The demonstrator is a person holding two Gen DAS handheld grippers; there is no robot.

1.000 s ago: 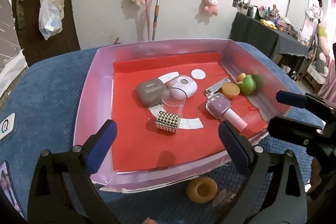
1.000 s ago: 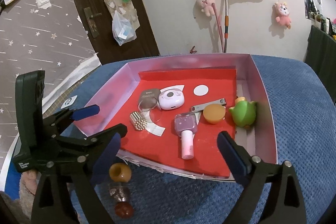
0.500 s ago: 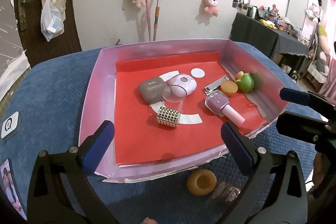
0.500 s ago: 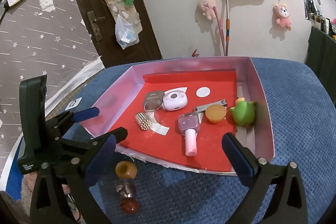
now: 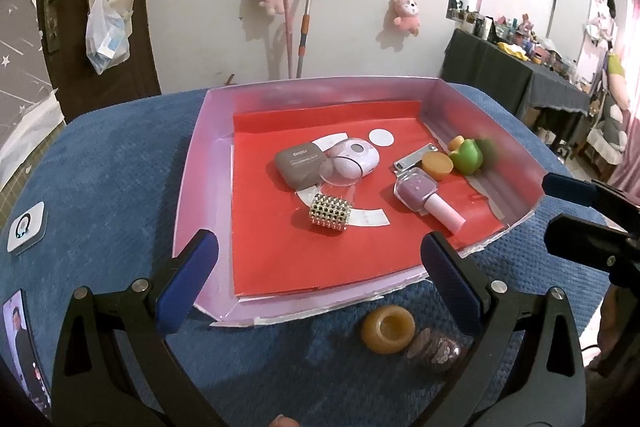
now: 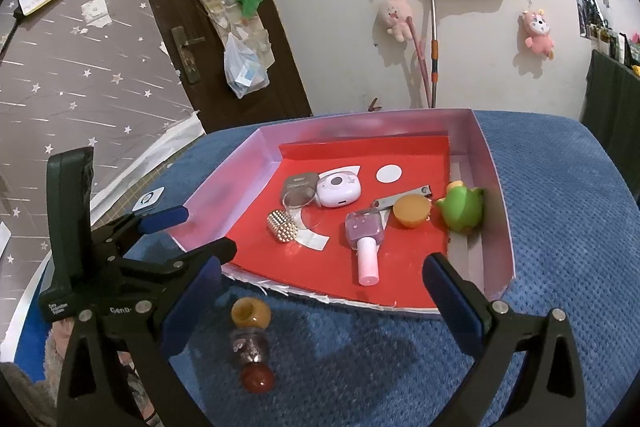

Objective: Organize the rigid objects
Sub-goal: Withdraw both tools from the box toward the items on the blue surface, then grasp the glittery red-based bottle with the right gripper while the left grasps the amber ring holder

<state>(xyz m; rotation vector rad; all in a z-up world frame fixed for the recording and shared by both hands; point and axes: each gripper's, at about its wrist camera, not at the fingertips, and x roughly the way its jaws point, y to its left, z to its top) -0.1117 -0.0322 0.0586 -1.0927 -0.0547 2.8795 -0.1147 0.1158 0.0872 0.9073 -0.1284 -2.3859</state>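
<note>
Blue cloth [image 5: 112,187] bearing the pink tray [image 5: 192,187], which sits farther from both cameras than a second ago. Left gripper [image 5: 320,279] and right gripper [image 6: 324,287]: both released, jaws wide, empty. Nail polish bottle [image 6: 364,239] lies inside the tray; amber bead [image 6: 250,311] stays outside its near edge.

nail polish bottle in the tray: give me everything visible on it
The polish bottle has a squarish clear body holding lilac polish with small light specks, and a pale pink cylindrical cap. It looks like glass with a plastic cap, cap on. It lies on its side on the red liner of the tray, cap toward the near edge. Its body lies close to the metal clip and orange lid; contact is unclear. Neither claw touches it.
</note>
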